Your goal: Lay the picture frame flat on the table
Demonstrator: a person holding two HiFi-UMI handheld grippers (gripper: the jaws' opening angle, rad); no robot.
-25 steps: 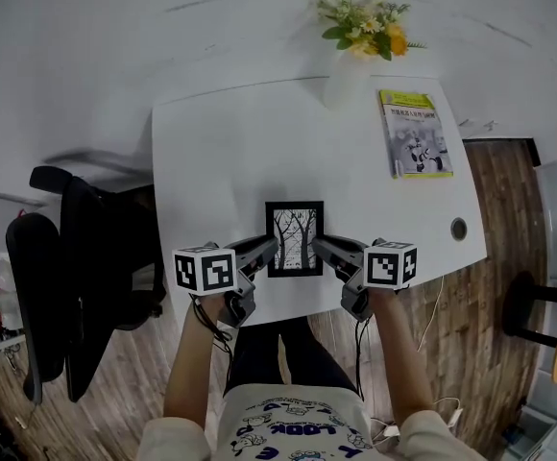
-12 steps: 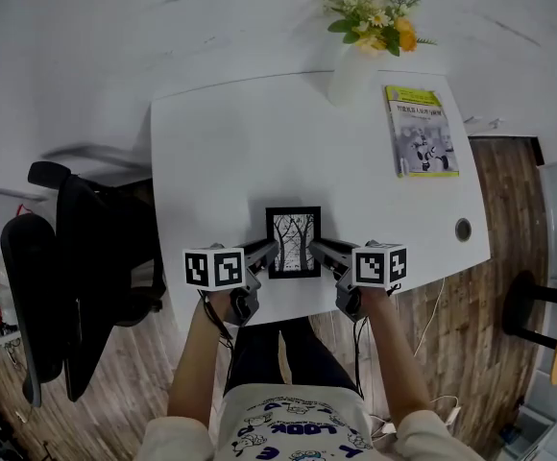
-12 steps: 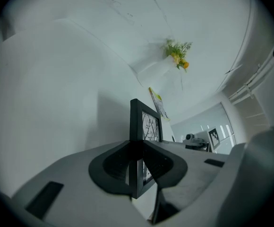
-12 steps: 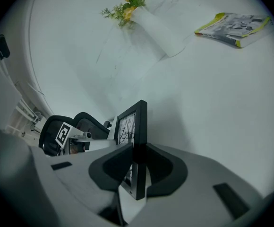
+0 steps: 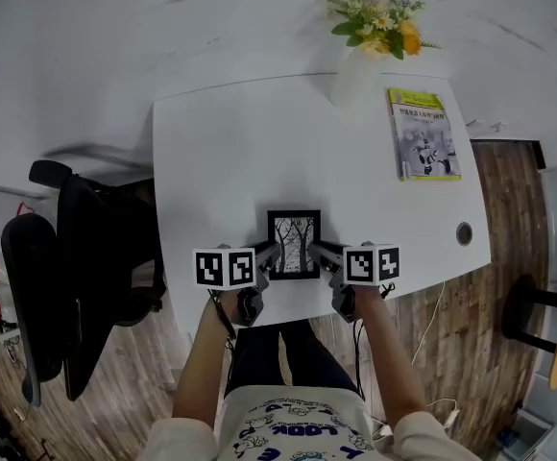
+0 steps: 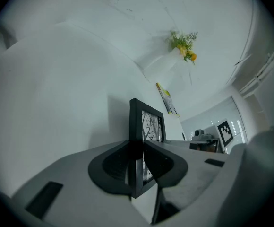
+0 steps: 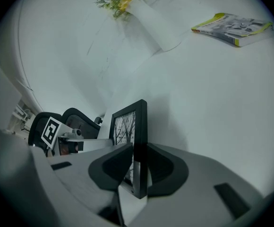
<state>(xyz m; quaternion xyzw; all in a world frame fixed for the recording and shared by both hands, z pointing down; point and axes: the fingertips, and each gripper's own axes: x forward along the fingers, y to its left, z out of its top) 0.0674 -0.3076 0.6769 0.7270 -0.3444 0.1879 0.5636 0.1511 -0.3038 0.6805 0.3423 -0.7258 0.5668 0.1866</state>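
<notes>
Here we hold a small black rectangular picture frame (image 5: 294, 244) near the front edge of the white table (image 5: 230, 152), left gripper (image 5: 273, 254) and right gripper (image 5: 314, 252) each clamped on one side.

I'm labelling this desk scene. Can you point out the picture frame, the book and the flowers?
picture frame (image 5: 294, 243), head view, on the tree print inside its black border.
book (image 5: 423, 134), head view, on the middle of its cover.
flowers (image 5: 382, 25), head view, on the cluster of blooms and leaves.
</notes>
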